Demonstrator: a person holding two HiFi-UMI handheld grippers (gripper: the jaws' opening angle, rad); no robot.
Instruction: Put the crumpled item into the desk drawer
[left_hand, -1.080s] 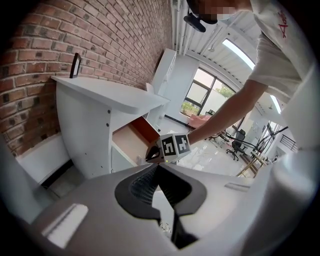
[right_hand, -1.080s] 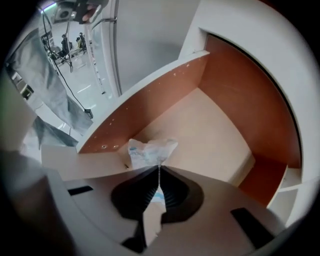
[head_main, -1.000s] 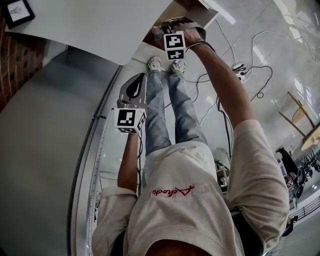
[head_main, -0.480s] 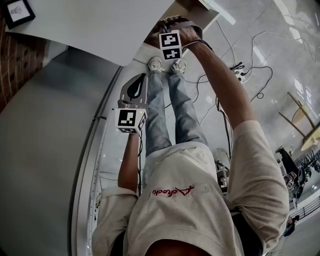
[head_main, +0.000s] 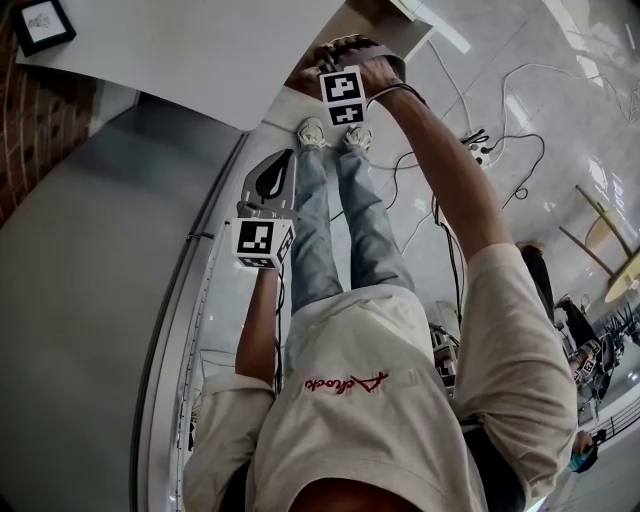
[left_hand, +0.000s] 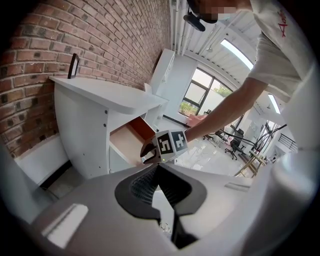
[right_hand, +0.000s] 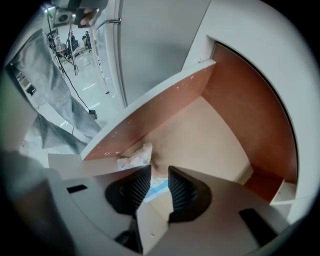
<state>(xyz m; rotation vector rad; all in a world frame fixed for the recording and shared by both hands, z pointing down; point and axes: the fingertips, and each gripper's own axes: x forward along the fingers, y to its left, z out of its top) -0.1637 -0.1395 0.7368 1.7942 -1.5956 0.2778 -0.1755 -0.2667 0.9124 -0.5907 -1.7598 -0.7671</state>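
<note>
Both jaws of the right gripper (right_hand: 159, 169) have just been opening, now apart; crumpled item (right_hand: 134, 156) lies on the drawer (right_hand: 220, 135) floor, lower left of frame. Idle left gripper (left_hand: 158, 167): jaws together, empty. Deposit judged done.

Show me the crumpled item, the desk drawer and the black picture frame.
crumpled item (right_hand: 136, 156): right gripper view, middle of the white wad.
desk drawer (right_hand: 210, 132): right gripper view, bare bottom panel.
black picture frame (head_main: 42, 24): head view, the white sheet inside the frame.
</note>
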